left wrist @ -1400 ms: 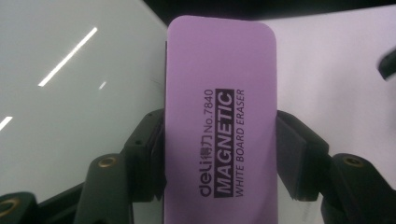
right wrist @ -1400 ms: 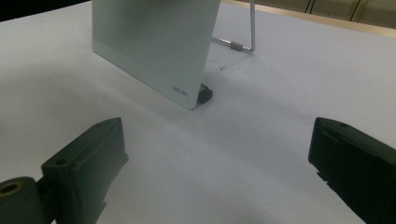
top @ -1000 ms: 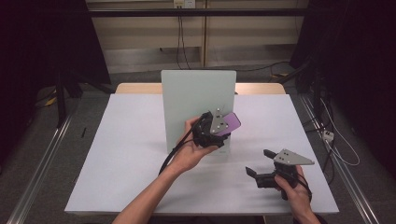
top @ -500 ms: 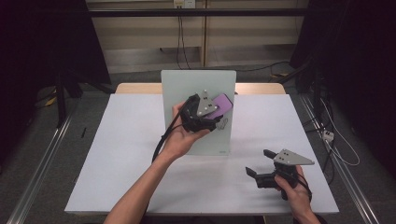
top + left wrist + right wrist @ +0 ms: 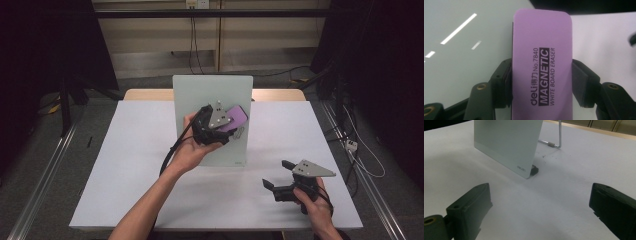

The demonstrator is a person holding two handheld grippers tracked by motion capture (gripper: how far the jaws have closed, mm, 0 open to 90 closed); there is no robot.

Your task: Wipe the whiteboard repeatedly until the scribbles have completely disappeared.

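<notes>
Now my left claw, clamped on the eraser, should press flat against the board; right claw rests agape.

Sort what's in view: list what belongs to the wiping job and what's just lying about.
Part of the job:
- purple magnetic whiteboard eraser, clamped in the left gripper
- standing whiteboard, with the eraser held against its face

Lying about:
- right gripper, jaws open, hand resting on the white table
- wire stand behind the board
- cables on the floor beyond the table
</notes>
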